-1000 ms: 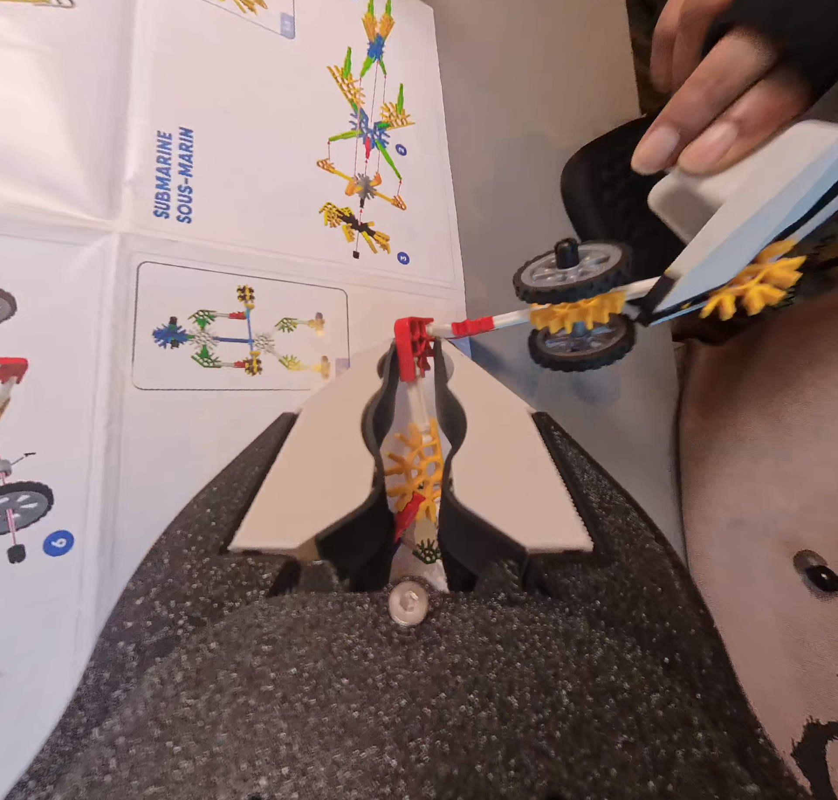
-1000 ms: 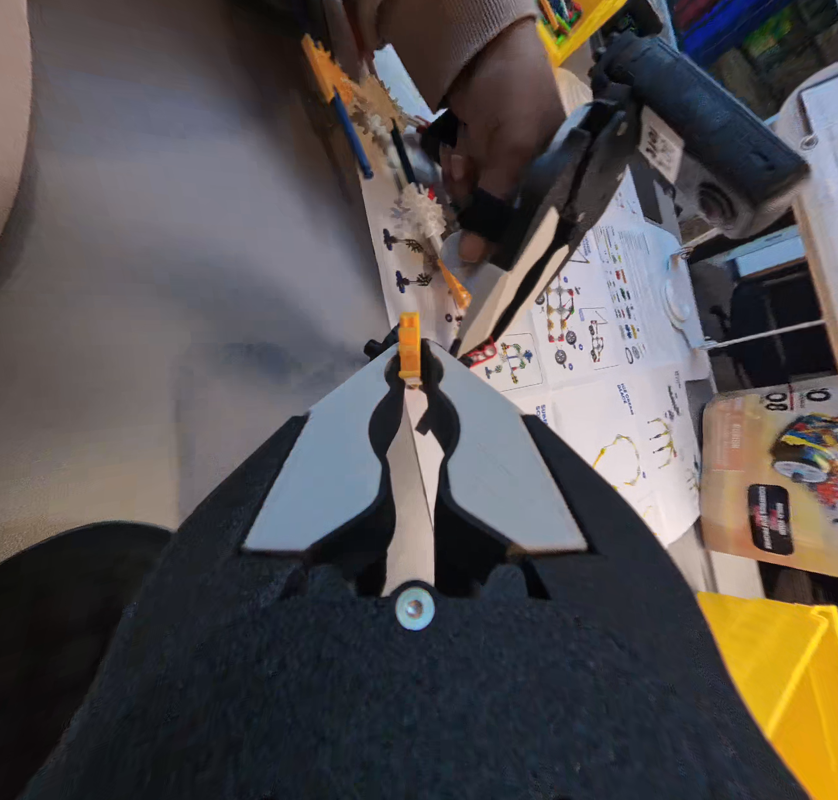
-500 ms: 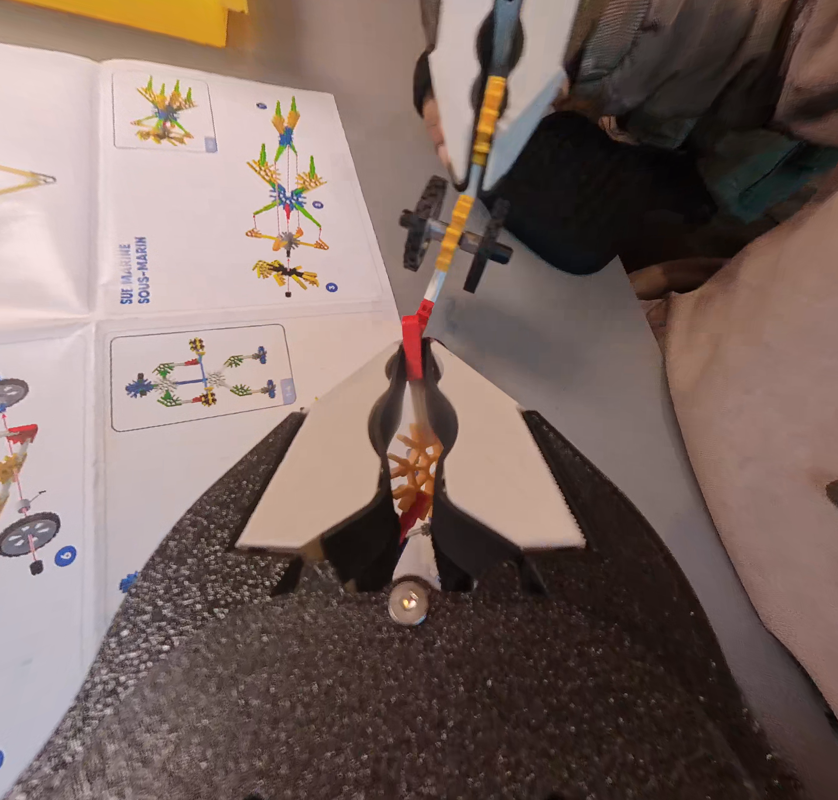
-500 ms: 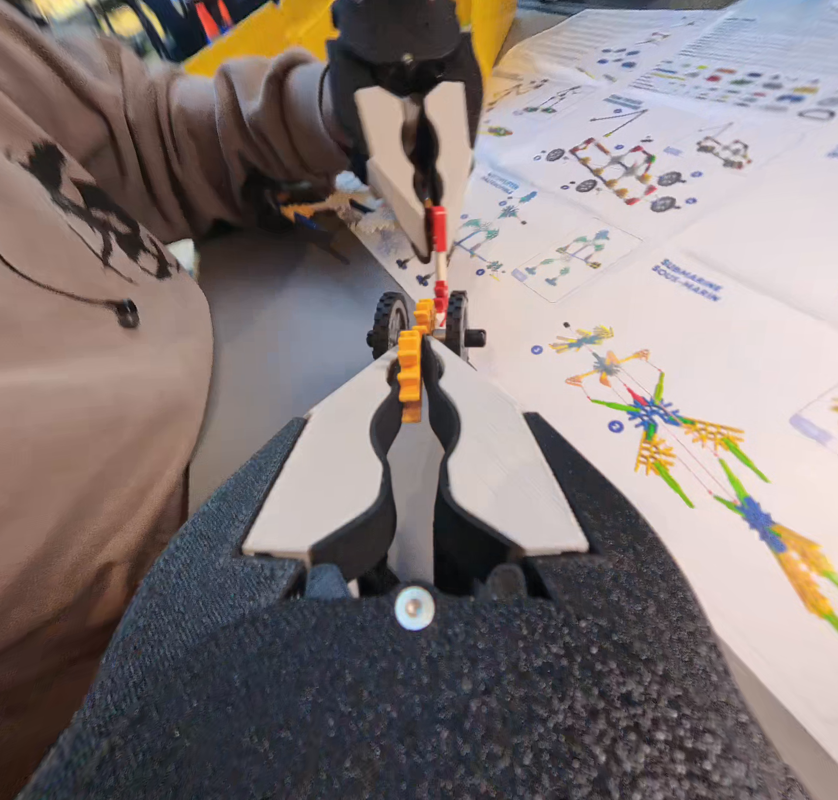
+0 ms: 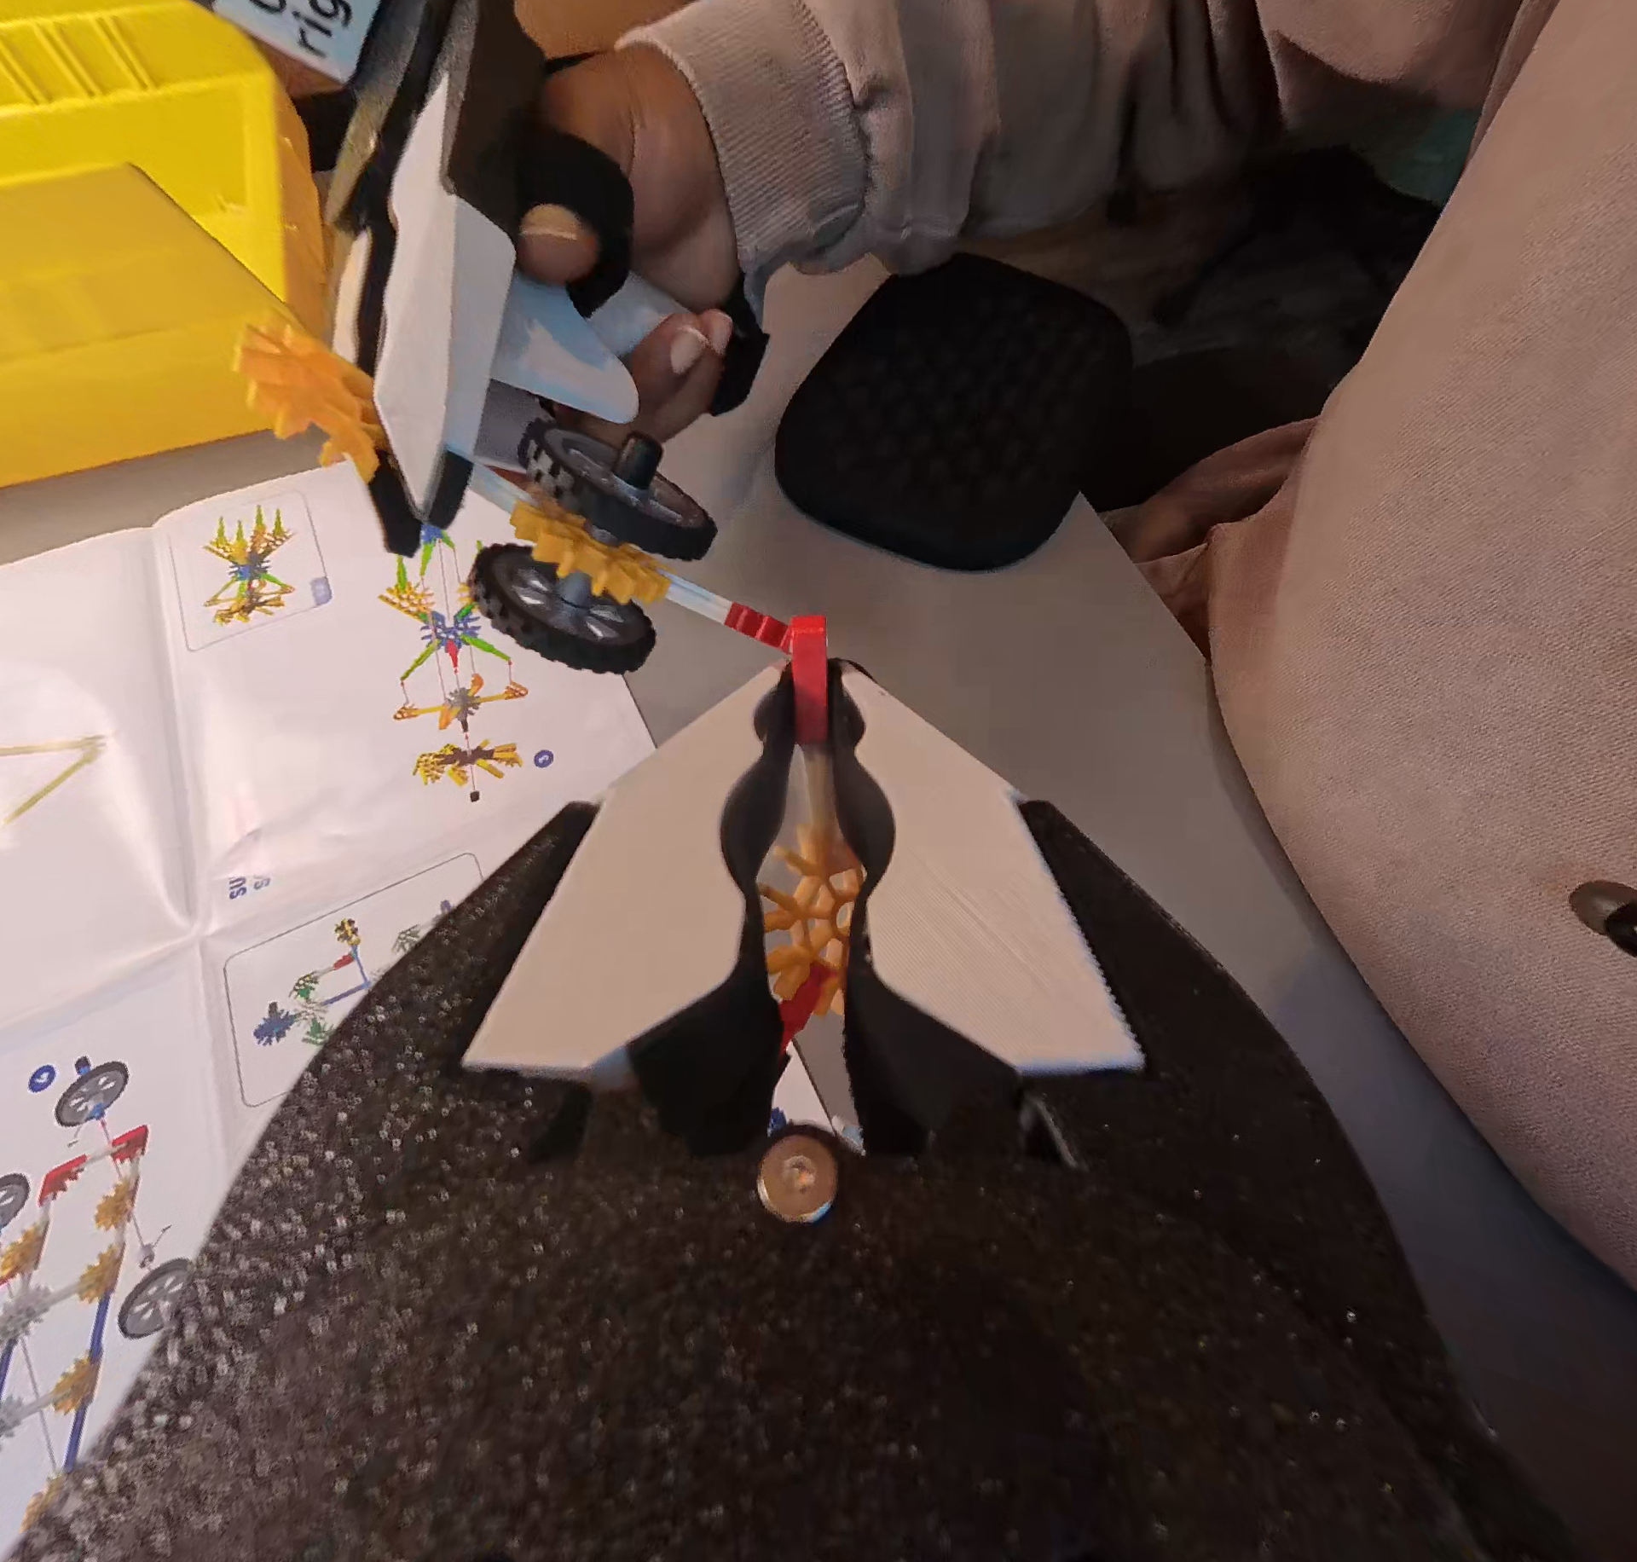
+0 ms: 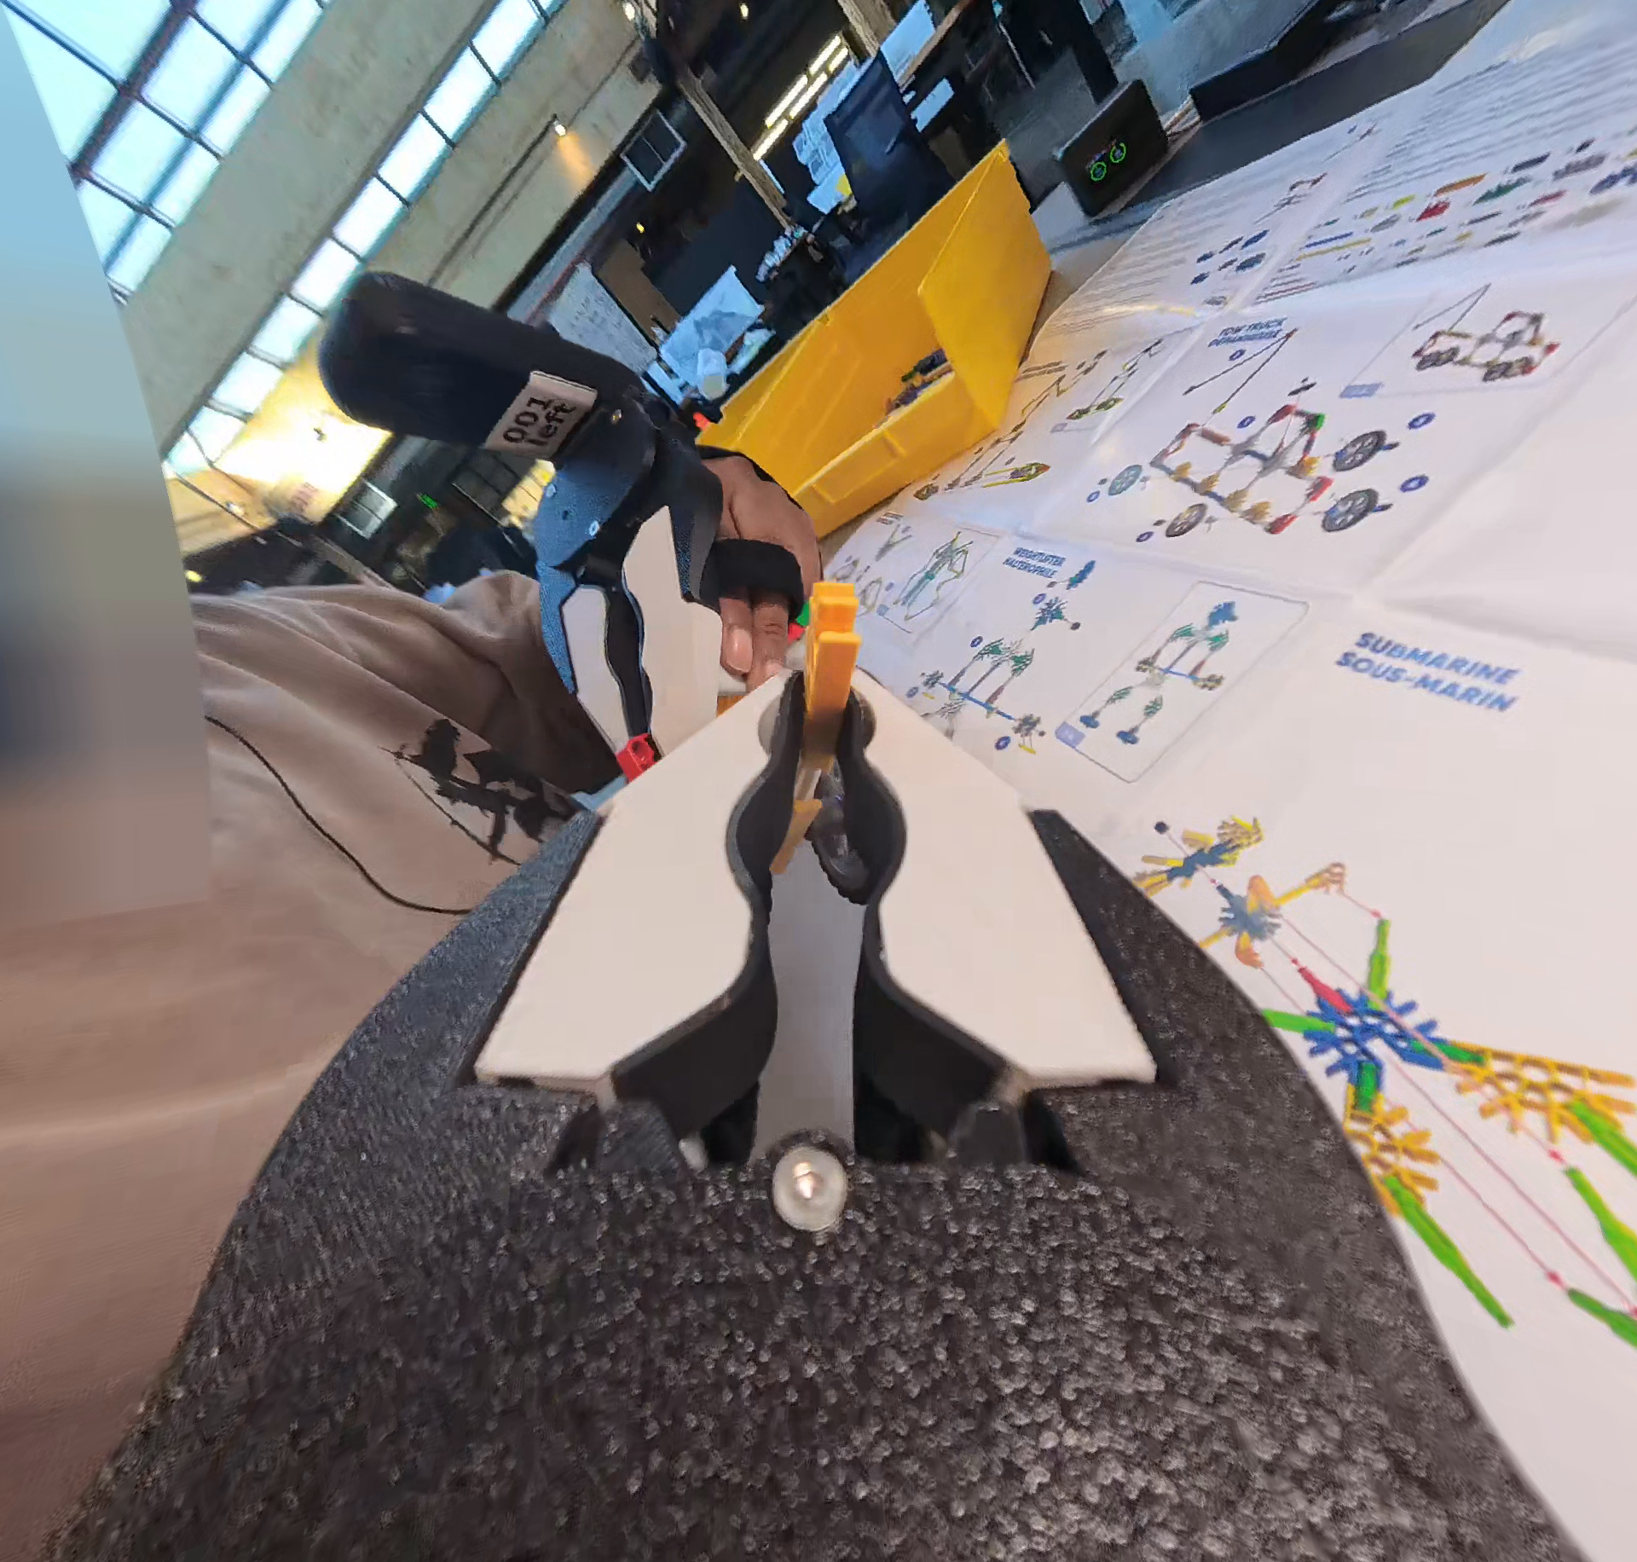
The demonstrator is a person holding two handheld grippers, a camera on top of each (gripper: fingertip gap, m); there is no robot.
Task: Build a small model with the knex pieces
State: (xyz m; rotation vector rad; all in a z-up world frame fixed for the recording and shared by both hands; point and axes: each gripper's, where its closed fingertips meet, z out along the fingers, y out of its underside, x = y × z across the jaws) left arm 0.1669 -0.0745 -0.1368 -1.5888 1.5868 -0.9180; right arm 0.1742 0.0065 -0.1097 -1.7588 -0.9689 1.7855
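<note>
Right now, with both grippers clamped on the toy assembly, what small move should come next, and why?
Probably a slight lowering toward the instruction sheet. The left gripper pinches the red connector, the right gripper the yellow connector, and the two wheels hang clear of the table between them, unsupported.

black tool (image 5: 808, 678), white fingers (image 5: 638, 908), beige sleeve (image 5: 930, 93).

Large industrial hall, workshop-style: high clerestory windows (image 6: 292, 155), monitors (image 6: 872, 133) in back. Yellow parts bin (image 6: 921, 368), build-instruction sheet (image 6: 1329, 545) on tabletop (image 5: 1019, 634).
</note>
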